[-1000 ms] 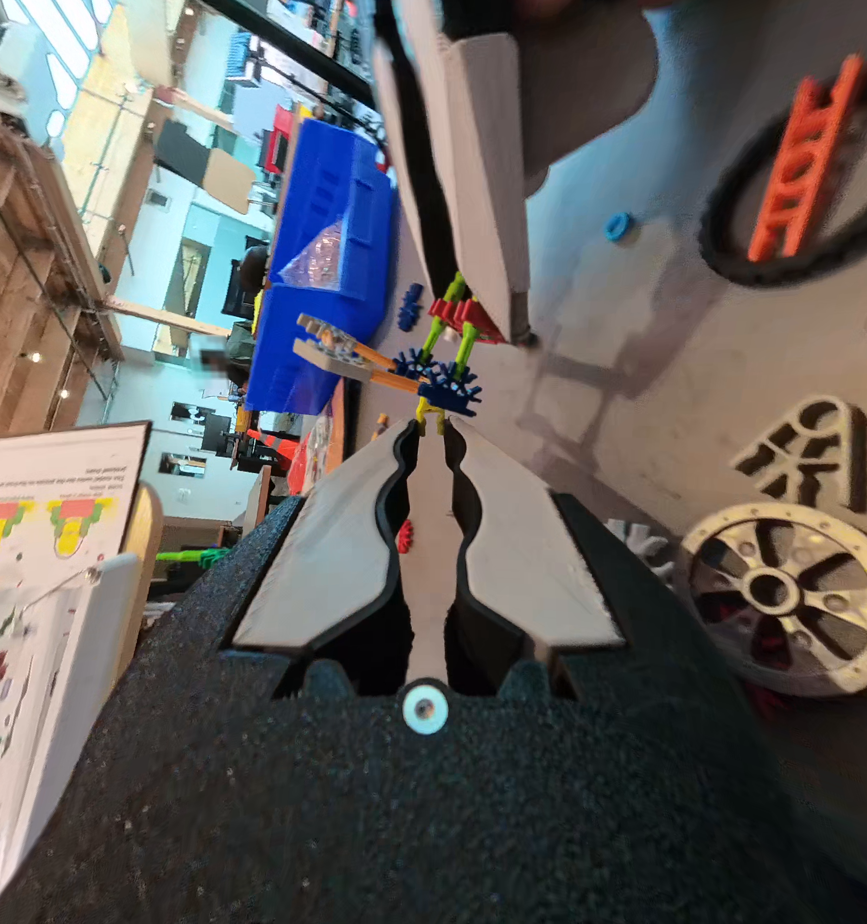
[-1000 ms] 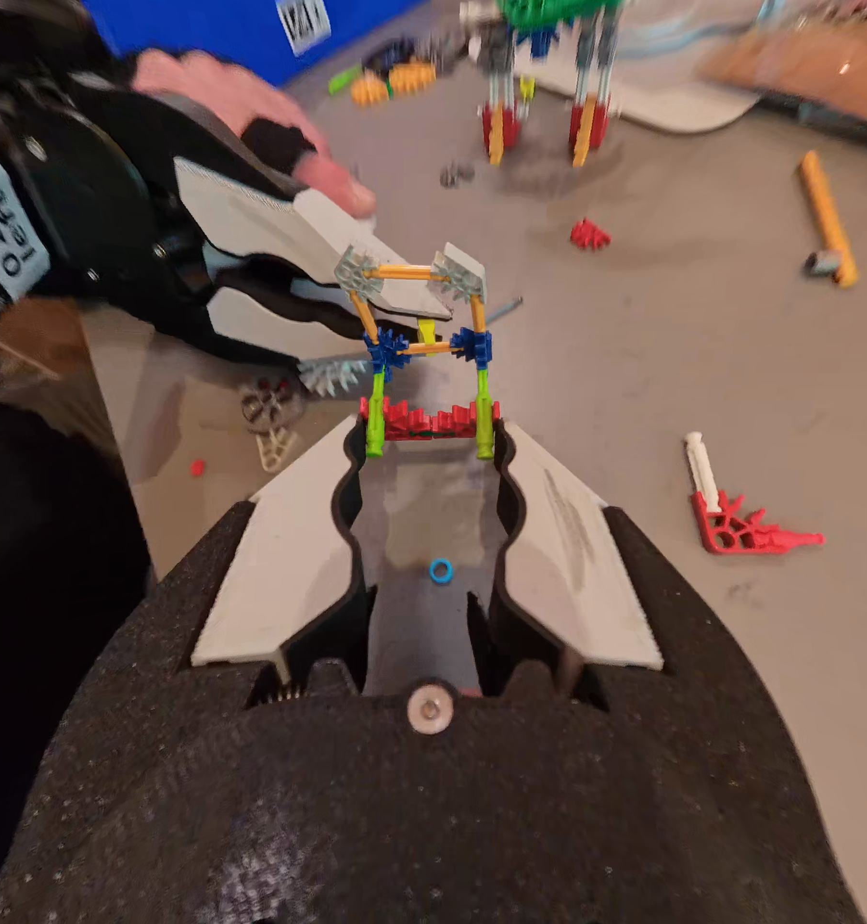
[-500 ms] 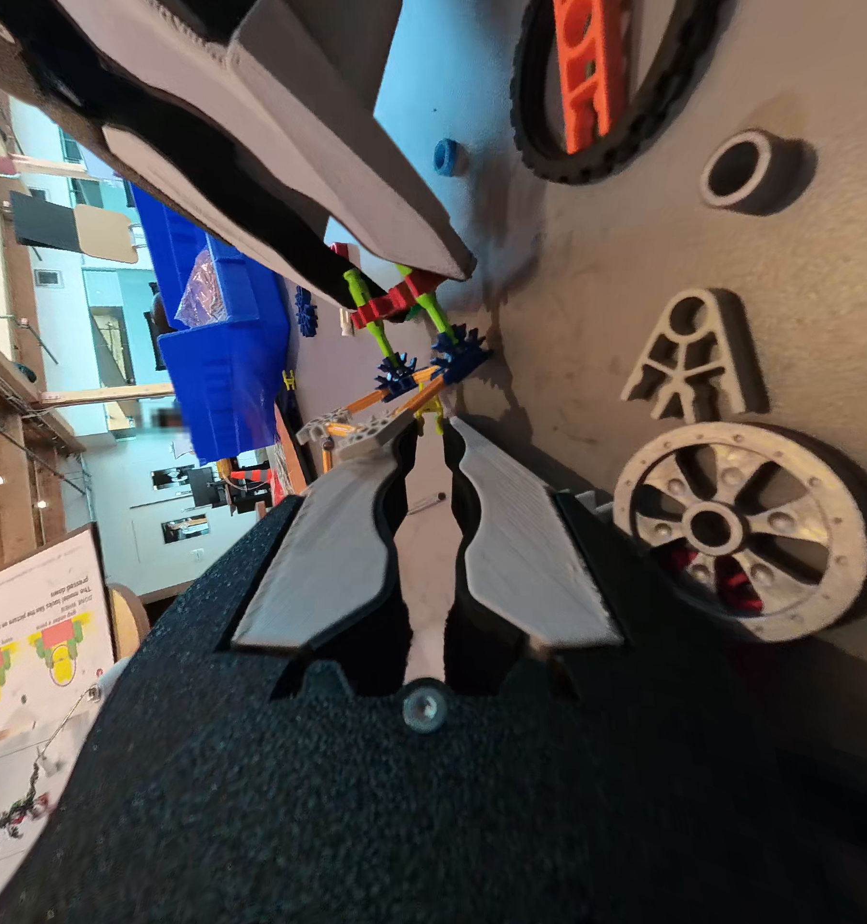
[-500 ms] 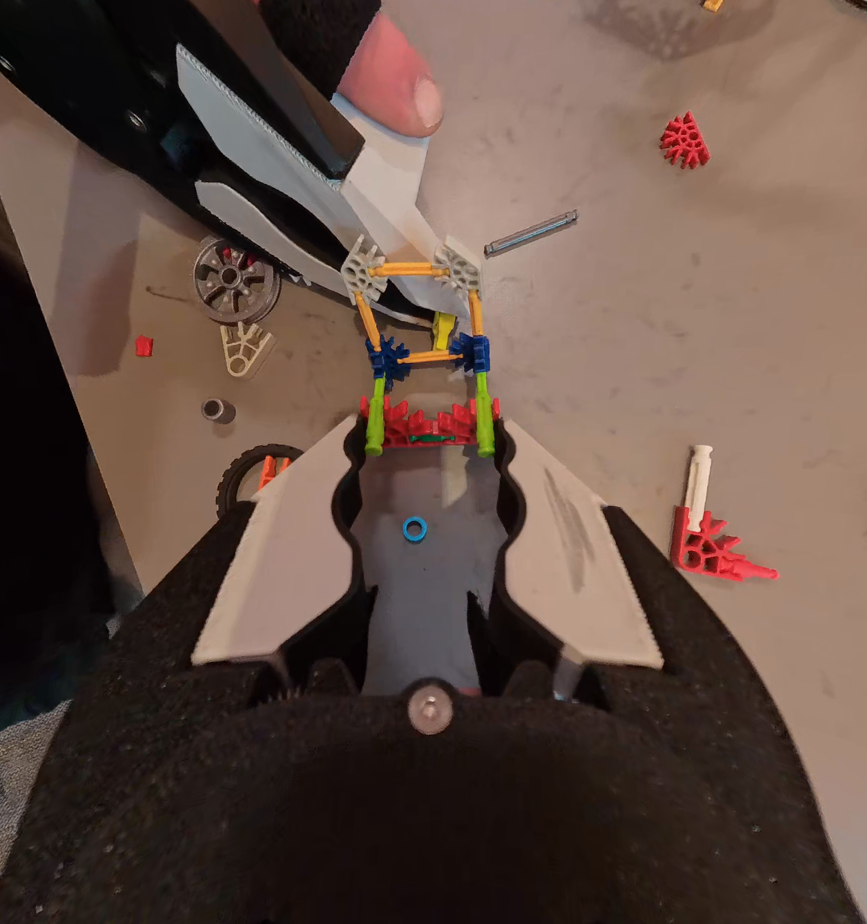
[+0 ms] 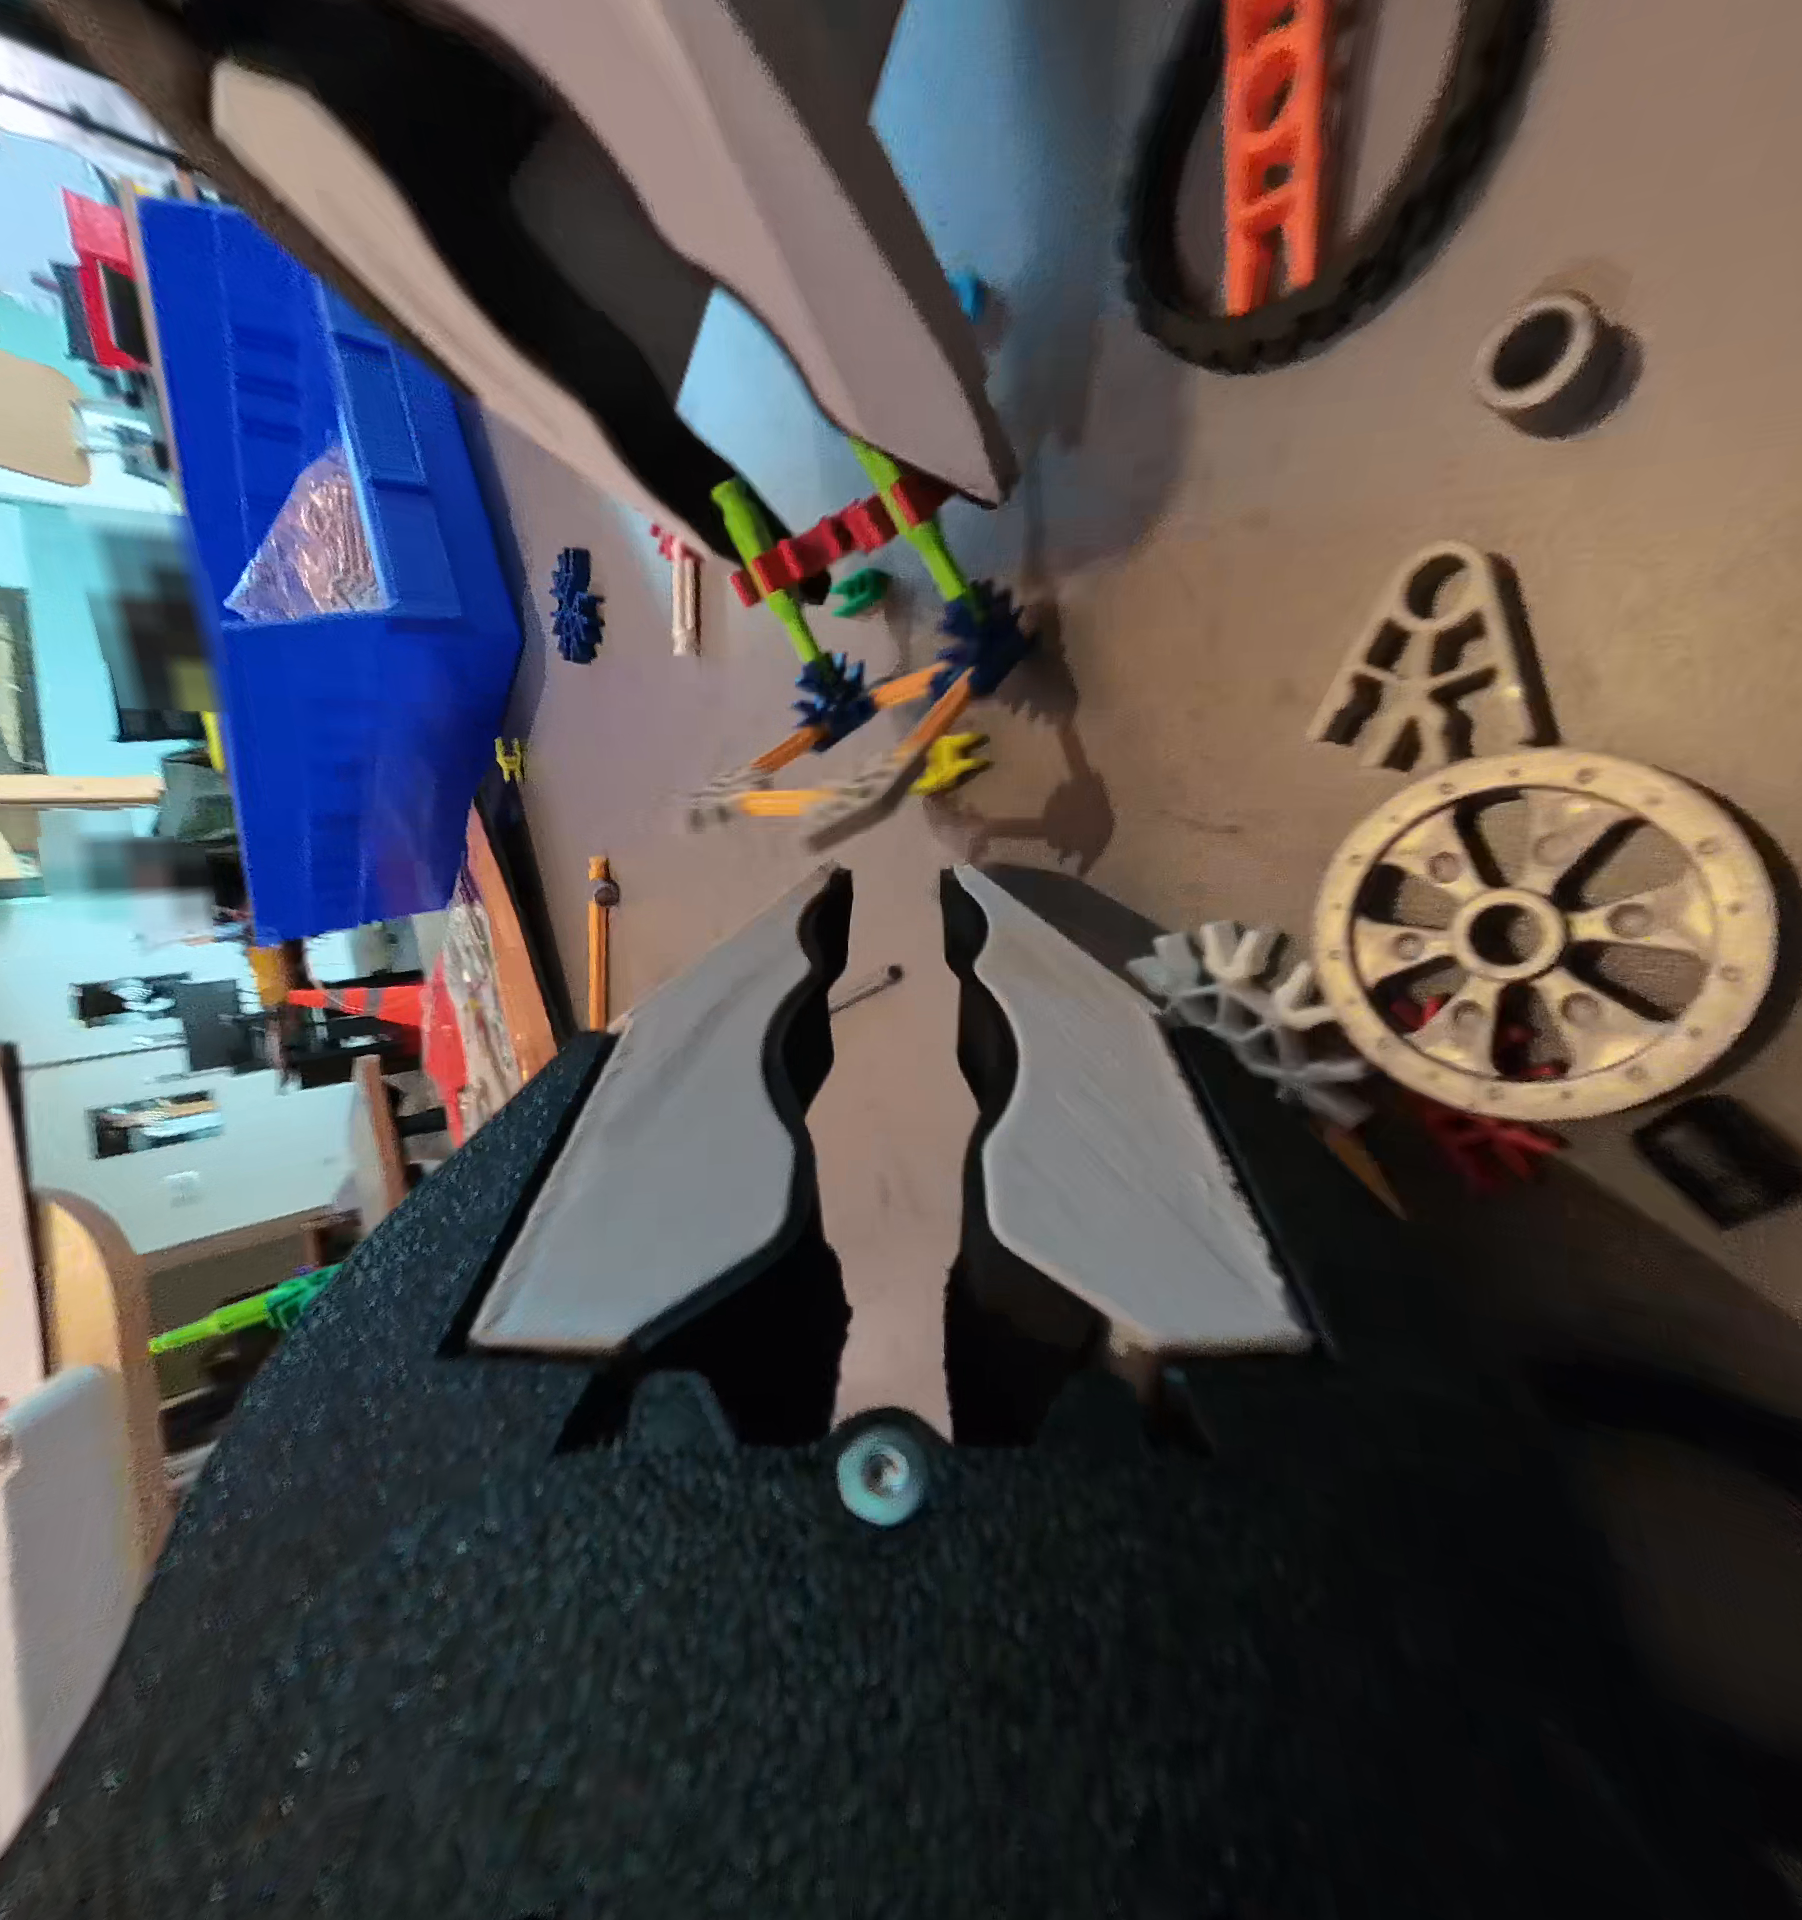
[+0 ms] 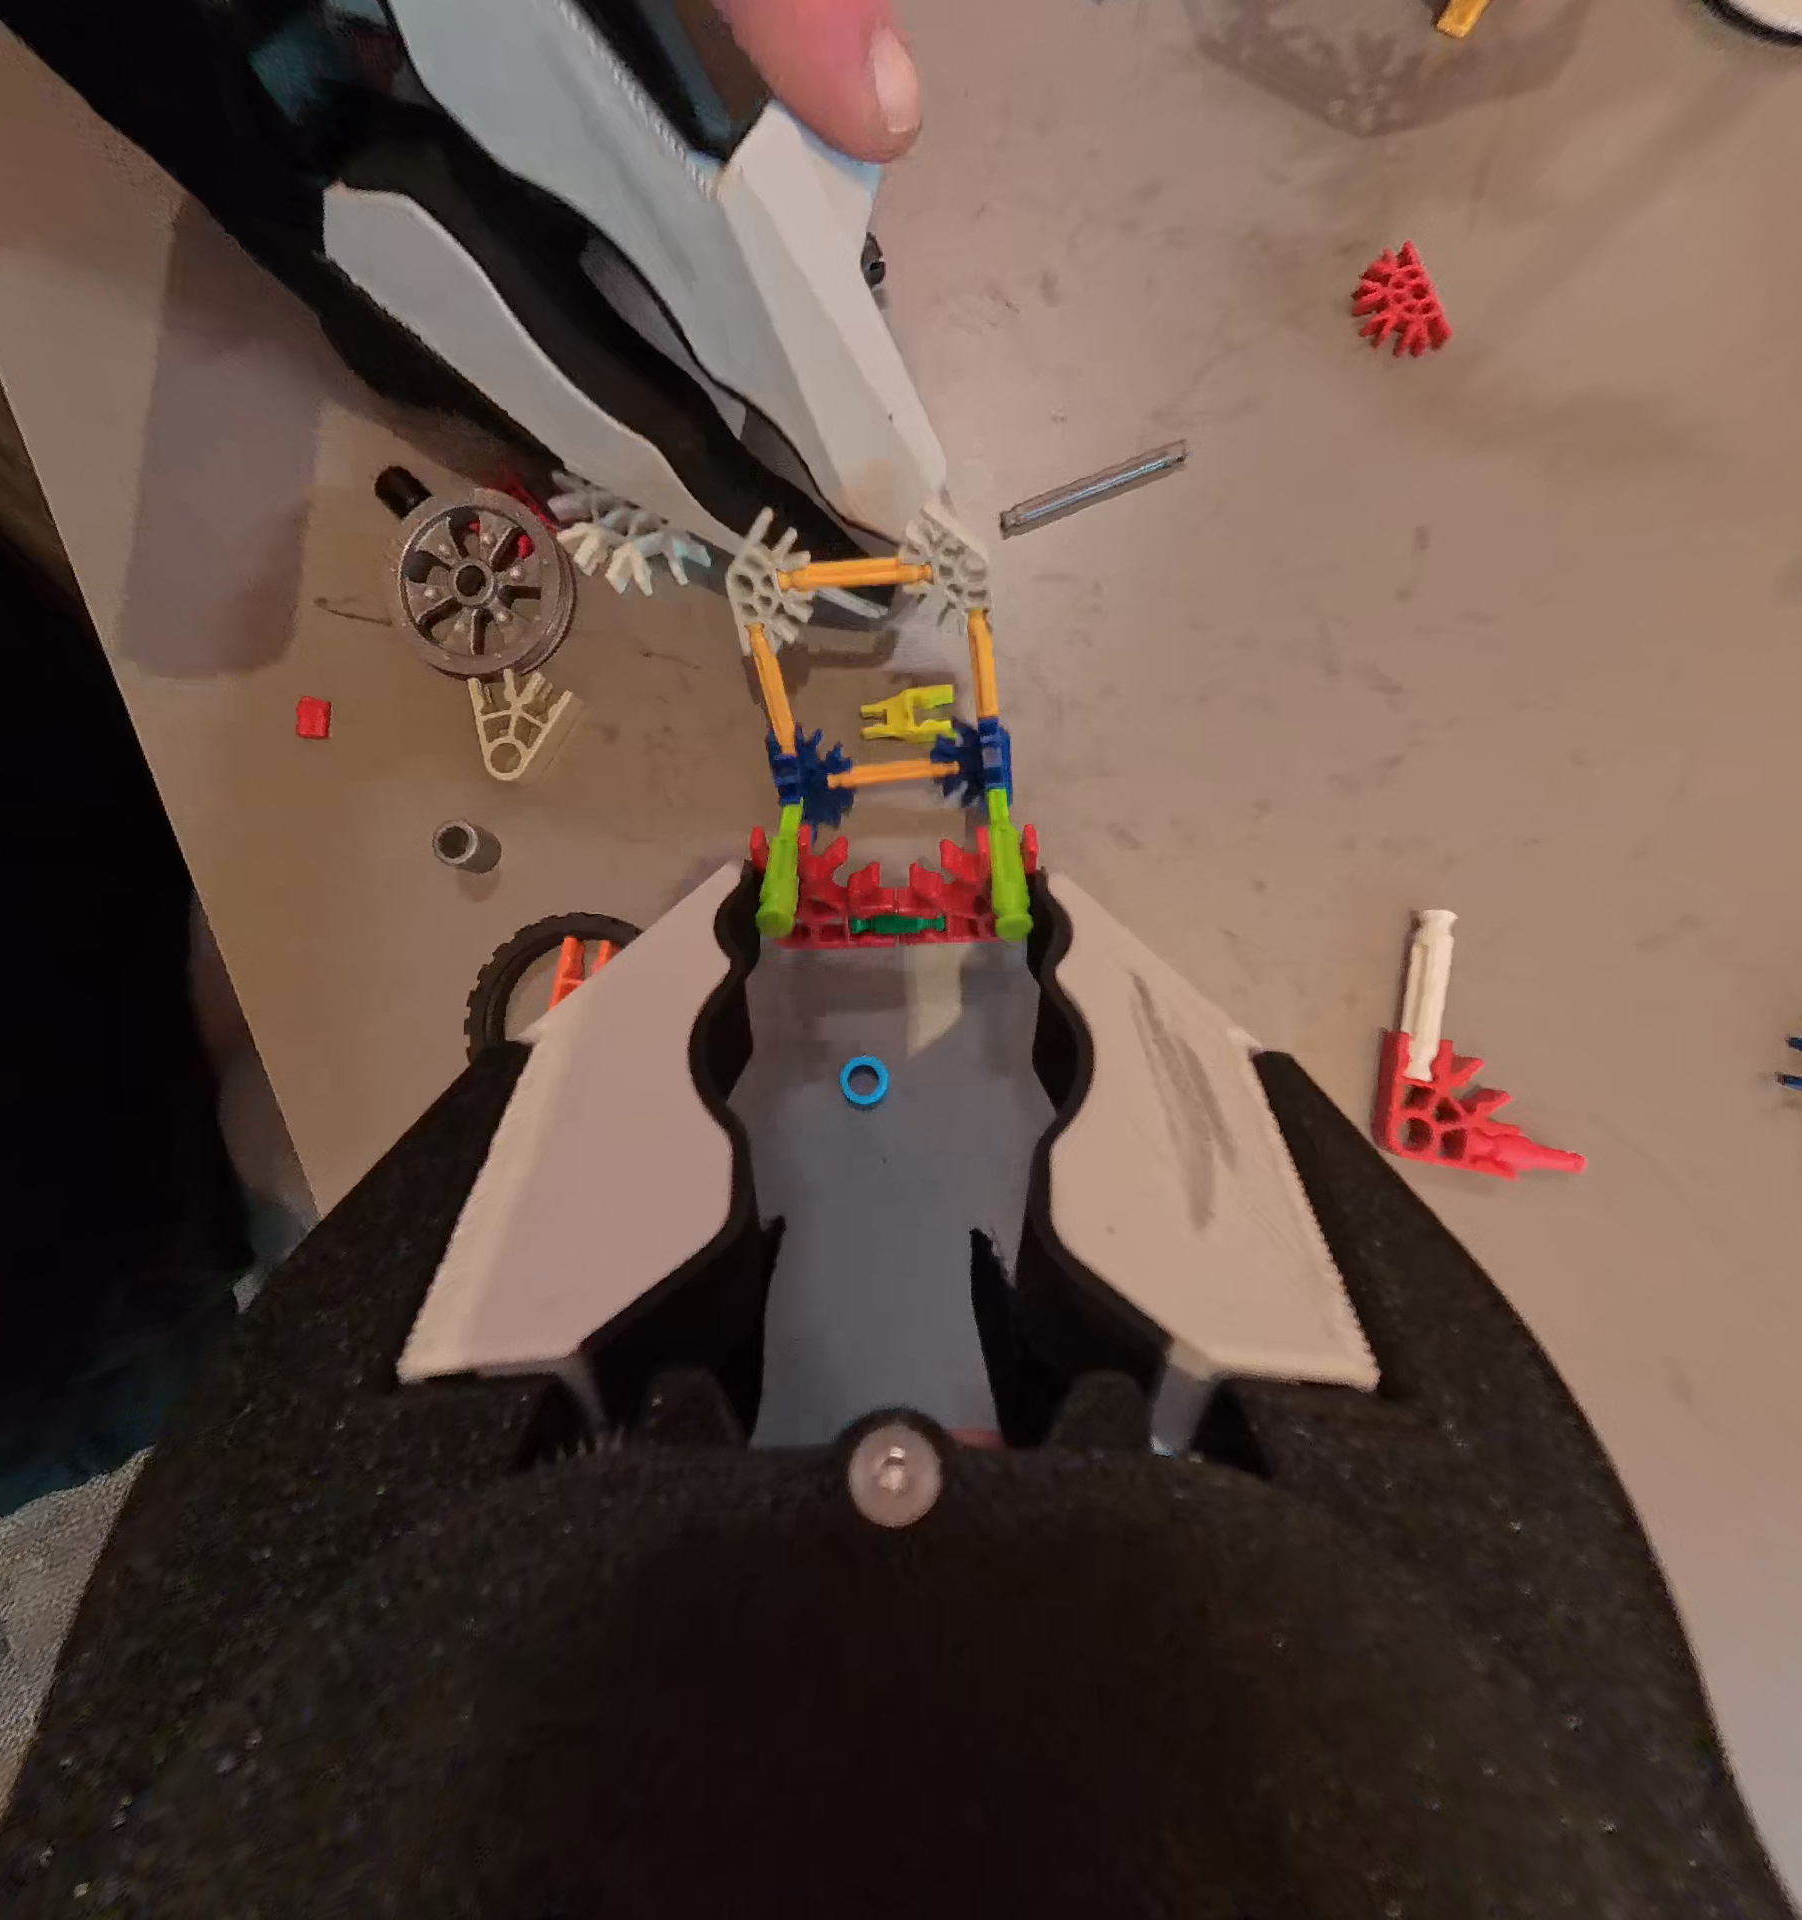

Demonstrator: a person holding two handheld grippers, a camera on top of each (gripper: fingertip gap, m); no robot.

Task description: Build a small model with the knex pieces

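The right hand-held gripper (image 6: 892, 894) clamps the red end of a small rod-and-connector frame (image 6: 881, 748), holding it above the worktop (image 6: 1396, 675), while the left hand-held gripper (image 5: 892, 883), slightly parted and empty, hovers just short of its grey far end.

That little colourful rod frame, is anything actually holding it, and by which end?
Yes. The right gripper holds the rod frame by its red connector end, pinched between its fingers. The left gripper is open near the grey end, not gripping it.

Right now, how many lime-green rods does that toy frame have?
2. One lime-green rod on the left in the right wrist view, another on the right, at the toy frame's red end, between the right gripper's fingers. None looks hidden.
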